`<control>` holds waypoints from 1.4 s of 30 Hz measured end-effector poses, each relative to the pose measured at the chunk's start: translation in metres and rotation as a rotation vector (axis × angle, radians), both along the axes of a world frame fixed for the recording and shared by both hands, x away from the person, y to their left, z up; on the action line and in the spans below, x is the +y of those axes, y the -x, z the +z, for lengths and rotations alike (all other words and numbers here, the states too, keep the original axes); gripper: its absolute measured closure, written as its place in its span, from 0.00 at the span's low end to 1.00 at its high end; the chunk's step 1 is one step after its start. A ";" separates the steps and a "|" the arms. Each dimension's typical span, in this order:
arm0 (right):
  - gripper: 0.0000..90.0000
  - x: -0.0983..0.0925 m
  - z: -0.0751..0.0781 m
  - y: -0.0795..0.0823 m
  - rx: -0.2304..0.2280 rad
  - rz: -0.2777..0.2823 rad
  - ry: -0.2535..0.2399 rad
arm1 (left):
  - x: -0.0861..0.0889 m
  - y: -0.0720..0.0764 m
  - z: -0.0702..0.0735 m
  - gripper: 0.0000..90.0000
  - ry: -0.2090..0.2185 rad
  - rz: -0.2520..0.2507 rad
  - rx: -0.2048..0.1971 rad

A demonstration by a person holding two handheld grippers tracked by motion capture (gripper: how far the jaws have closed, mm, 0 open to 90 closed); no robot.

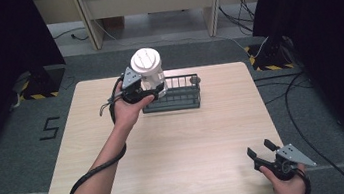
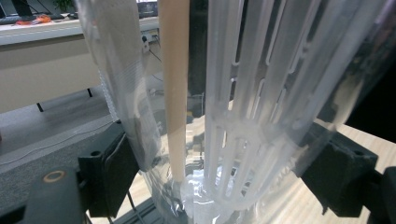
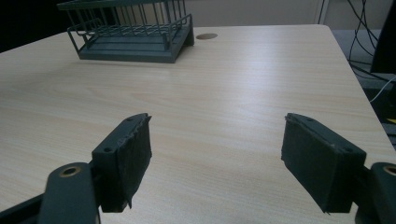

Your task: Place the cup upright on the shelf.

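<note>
Over the worktop [image 1: 176, 142], the left gripper [image 1: 151, 92] fingers pinch a clear cup [image 1: 148, 70] above the rack [image 1: 180, 98], likely for lowering in; right gripper [image 1: 263, 153] fingers rest spread.

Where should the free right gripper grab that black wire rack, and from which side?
Judging by its shape, pinch the wire rack's raised top rail on the near long side, coming from the person's side with jaws vertical. The right gripper is open and the rail is thin; the solid base looks too wide to span.
</note>
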State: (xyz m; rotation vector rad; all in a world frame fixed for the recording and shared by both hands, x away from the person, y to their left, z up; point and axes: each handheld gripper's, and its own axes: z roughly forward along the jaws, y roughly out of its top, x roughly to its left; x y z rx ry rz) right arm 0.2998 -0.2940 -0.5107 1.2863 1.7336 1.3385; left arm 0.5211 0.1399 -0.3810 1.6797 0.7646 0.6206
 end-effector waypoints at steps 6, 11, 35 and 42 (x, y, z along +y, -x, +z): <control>0.27 0.000 0.000 0.000 -0.002 0.004 0.005 | -0.004 -0.011 0.007 0.20 -0.012 0.016 -0.005; 0.27 0.000 0.000 0.000 0.001 0.003 0.002 | -0.008 -0.020 0.005 0.20 0.000 0.026 0.011; 0.28 -0.001 -0.002 -0.001 0.008 0.004 -0.009 | -0.034 -0.053 -0.025 0.20 -0.047 0.085 0.076; 0.28 0.000 -0.002 -0.001 0.009 0.005 -0.010 | -0.040 -0.057 -0.033 0.20 -0.038 0.093 0.093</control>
